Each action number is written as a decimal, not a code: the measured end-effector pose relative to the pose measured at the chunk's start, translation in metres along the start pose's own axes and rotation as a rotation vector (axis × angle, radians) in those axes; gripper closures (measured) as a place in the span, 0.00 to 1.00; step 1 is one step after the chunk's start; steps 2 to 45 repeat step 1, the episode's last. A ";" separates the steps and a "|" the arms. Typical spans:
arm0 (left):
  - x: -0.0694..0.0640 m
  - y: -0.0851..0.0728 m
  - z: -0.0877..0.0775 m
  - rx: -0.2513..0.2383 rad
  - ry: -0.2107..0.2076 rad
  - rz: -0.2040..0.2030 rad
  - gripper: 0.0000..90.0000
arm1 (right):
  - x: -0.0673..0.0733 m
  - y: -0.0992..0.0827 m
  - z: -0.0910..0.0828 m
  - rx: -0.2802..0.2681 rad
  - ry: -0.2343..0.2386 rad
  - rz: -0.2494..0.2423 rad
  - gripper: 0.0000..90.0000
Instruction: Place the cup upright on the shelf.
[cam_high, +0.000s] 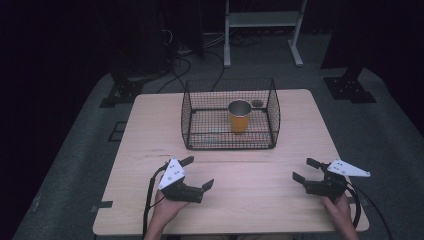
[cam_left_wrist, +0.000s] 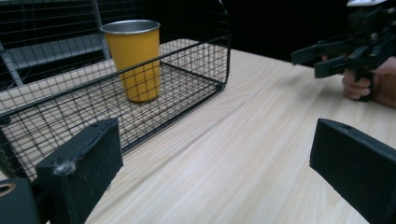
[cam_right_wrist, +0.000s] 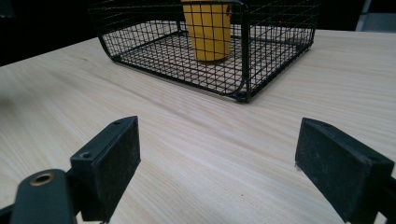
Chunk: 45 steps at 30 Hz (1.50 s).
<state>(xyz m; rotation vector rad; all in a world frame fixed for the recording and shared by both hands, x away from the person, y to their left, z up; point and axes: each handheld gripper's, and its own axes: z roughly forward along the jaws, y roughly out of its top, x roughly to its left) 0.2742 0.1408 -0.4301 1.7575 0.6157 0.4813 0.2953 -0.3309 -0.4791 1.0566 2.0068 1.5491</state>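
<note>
Here the yellow metal cup stands upright inside the wire basket on the surface; both grippers, left gripper and right gripper, hold fingers wide apart, empty. Reaching in carelessly, fingers could snag the mesh wall or tip the cup.

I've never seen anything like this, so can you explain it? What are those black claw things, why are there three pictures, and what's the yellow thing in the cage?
Those claws are grippers: tools with two black jaws that a person squeezes by hand. One picture comes from a camera up high, looking down at the wooden table. There you see the person's left gripper and right gripper, one in each hand. The other two pictures come from small cameras riding on the grippers, so each looks out between its own two jaws. The "cage" is a black wire basket standing on the table. Inside it stands a yellow cup with a silvery rim, upright. Right now both grippers are open and hold nothing; there is just bare table between their jaws. In the left gripper's picture you can spot the other gripper farther off.
</note>
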 end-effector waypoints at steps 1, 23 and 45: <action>0.000 0.000 0.000 0.000 0.000 0.000 0.02 | 0.000 0.000 0.000 0.000 0.001 -0.002 0.14; 0.000 0.000 0.000 0.000 0.000 0.000 0.02 | 0.000 0.000 0.000 0.000 0.001 -0.002 0.14; 0.000 0.000 0.000 0.000 0.000 0.000 0.02 | 0.000 0.000 0.000 0.000 0.001 -0.002 0.14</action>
